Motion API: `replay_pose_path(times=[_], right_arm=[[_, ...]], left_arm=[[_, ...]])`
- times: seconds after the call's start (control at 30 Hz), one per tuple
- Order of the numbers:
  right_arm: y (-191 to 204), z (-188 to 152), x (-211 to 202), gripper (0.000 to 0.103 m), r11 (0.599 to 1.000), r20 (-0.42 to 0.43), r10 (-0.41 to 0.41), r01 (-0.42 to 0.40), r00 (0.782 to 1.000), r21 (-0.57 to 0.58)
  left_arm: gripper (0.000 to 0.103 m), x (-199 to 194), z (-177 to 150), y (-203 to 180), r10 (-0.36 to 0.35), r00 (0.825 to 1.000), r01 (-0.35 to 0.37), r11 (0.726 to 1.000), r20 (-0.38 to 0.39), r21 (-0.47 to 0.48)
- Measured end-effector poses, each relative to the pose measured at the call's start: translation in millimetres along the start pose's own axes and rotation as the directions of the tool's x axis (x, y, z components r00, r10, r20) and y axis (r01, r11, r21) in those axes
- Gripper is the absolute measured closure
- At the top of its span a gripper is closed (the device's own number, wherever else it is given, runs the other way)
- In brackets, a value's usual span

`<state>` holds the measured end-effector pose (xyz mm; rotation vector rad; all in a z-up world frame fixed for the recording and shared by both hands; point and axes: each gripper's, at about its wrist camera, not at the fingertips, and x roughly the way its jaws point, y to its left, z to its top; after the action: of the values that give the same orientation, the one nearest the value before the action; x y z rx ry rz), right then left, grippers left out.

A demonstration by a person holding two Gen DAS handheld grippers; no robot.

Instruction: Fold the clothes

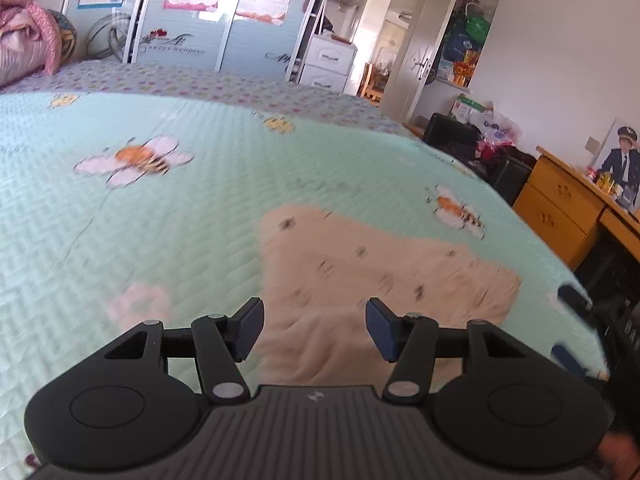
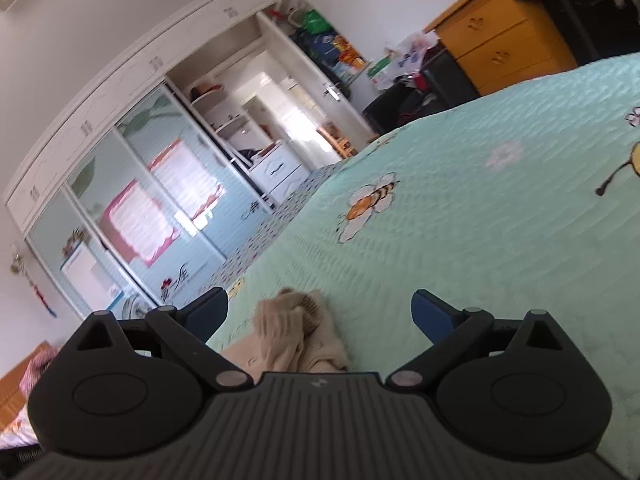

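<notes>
Nearest in the left wrist view, the left gripper (image 1: 315,330) has its two blue-padded fingers spread wide apart, holding nothing, poised over a beige garment (image 1: 360,280) with small dark marks. The garment lies spread on a mint-green quilted bedspread (image 1: 160,240) printed with bees and flowers. In the right wrist view, which is tilted, the right gripper (image 2: 320,316) is likewise wide open and empty, with a rumpled, bunched part of the beige garment (image 2: 296,332) lying on the bedspread (image 2: 480,260) between and just beyond its fingers. Farther off, a pink bundle of bedding (image 1: 24,40) sits at the bed's far left corner. Beyond the bed stand a sliding-door wardrobe (image 1: 208,20), an open white door (image 1: 428,48) and a wooden desk (image 1: 568,204).
</notes>
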<state>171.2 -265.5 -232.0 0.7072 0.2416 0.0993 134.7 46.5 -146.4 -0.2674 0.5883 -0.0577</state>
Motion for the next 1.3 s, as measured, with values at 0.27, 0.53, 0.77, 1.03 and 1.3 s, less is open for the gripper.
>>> replay_pose_path(times=[0.27,0.53,0.77,1.03,1.3], right_arm=[[36,-9,-9,0.007,0.982,-0.110,0.109,-0.124,0.988,-0.146],[99,2,7,0.007,0.907,-0.317,0.221,-0.313,0.922,-0.280],[109,6,18,0.007,0.877,-0.428,0.223,-0.373,0.876,-0.304],[109,10,27,0.007,0.907,-0.460,0.263,-0.380,0.848,-0.182],[111,8,38,0.007,0.903,-0.504,0.256,-0.390,0.825,-0.179]], left_arm=[[0.045,-13,-3,-13,-0.100,0.994,0.091,0.980,0.038,0.177],[0.046,12,-54,-33,-0.183,0.966,0.226,0.940,-0.181,0.256],[0.046,-21,-37,-20,-0.212,0.975,0.220,0.959,-0.058,0.178],[0.051,44,-7,-25,-0.132,0.973,0.173,0.962,-0.190,0.213],[0.055,15,-30,-8,-0.159,0.977,0.177,0.976,-0.141,0.124]])
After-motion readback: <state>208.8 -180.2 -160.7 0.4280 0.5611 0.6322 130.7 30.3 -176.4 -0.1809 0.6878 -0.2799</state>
